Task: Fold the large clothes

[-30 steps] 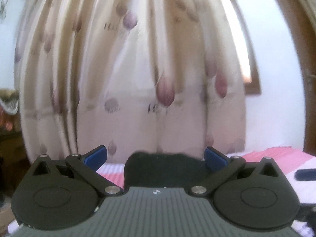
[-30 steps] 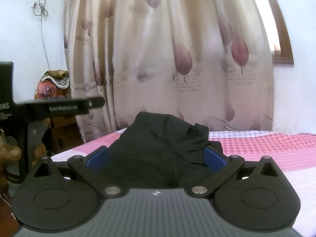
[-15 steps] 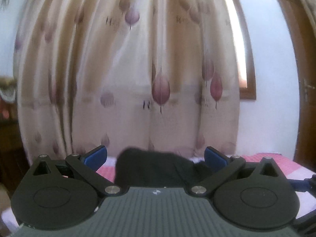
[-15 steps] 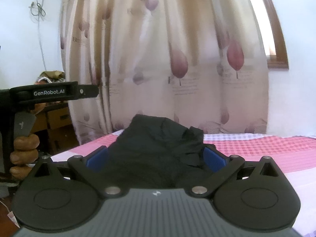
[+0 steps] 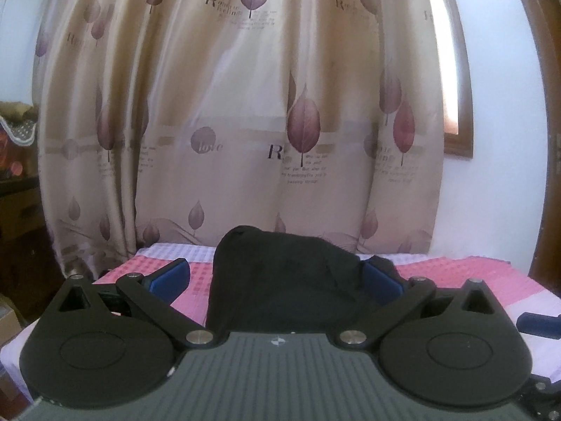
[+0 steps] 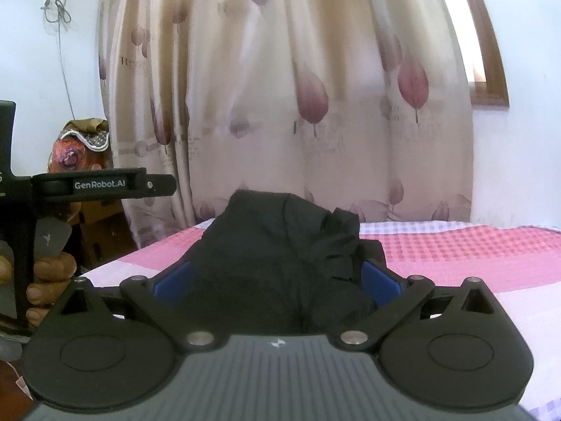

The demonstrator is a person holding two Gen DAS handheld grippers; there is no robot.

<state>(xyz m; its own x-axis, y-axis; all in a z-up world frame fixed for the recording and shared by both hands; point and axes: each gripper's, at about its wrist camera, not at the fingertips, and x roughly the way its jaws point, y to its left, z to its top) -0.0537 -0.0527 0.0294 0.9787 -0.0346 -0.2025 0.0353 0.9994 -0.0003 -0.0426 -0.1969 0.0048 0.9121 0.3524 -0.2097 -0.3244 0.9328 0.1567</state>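
A crumpled black garment (image 5: 280, 277) lies in a heap on the pink and white checked bed (image 5: 455, 266). My left gripper (image 5: 275, 279) is open, its blue pads (image 5: 168, 277) standing wide apart in front of the heap. In the right wrist view the same black garment (image 6: 280, 245) bulges up between the blue pads (image 6: 380, 282) of my right gripper (image 6: 277, 282), which is also open. Whether either gripper touches the cloth is hidden by the gripper bodies. The left gripper's handle (image 6: 101, 185) and the hand holding it show at the left of the right wrist view.
A beige curtain with purple leaf prints (image 5: 245, 122) hangs behind the bed. A window frame (image 6: 491, 70) is at the right. Dark wooden furniture with a cloth-covered object (image 6: 80, 147) stands left of the bed. A brown door edge (image 5: 547, 140) is at the far right.
The left wrist view has tilted down and steadied, so more of the bed and the black garment shows. The right gripper has barely moved. Both stay open.
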